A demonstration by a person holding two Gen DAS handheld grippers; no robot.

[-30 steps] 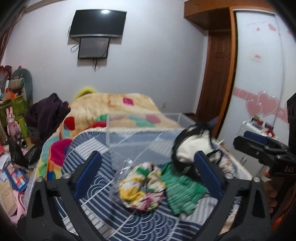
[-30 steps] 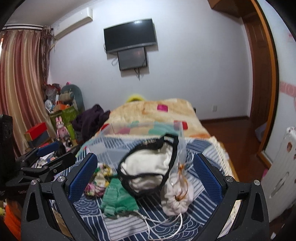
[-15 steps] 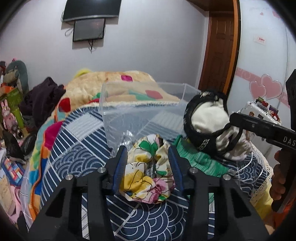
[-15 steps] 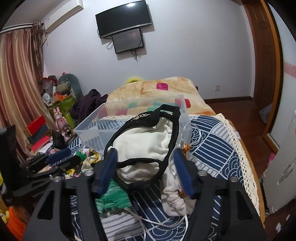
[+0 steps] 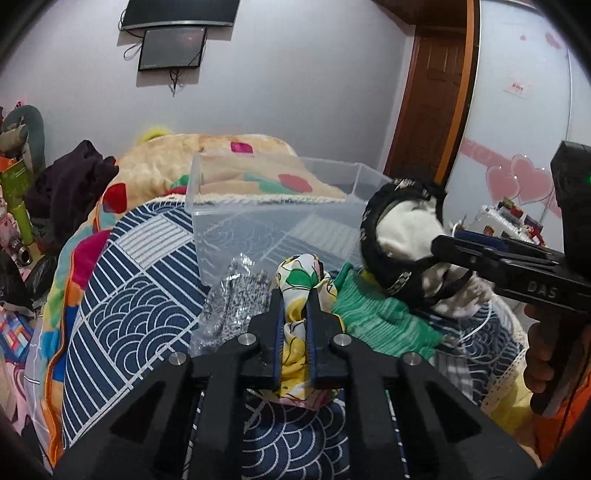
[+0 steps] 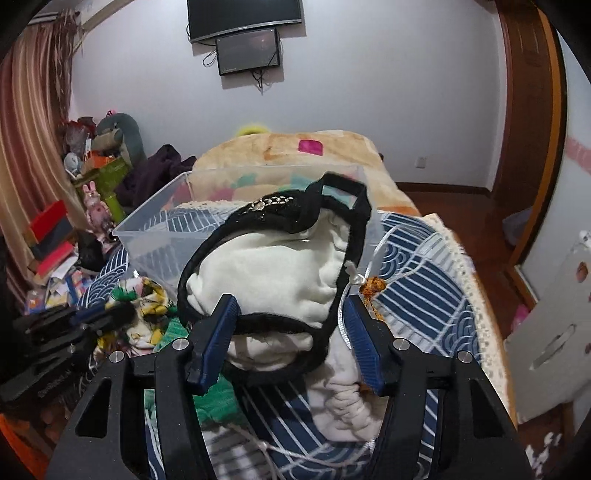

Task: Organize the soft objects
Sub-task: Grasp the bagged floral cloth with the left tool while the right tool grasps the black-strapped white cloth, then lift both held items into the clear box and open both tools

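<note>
The left gripper pinches the floral cloth on the bed. The right gripper is half closed around the black-trimmed white pouch, near the clear box.

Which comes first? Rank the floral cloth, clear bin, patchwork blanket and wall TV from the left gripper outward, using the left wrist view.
1. Floral cloth: clamped in the left gripper.
2. Clear bin: just behind.
3. Patchwork blanket: beyond the bin.
4. Wall TV: far wall, top.

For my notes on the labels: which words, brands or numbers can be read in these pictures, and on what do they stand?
"DAS": on the side of the right gripper, cut off at the frame edge.
Red print on the small wall sticker: too blurred to read.
Embossed text on the left gripper body: unreadable.
</note>
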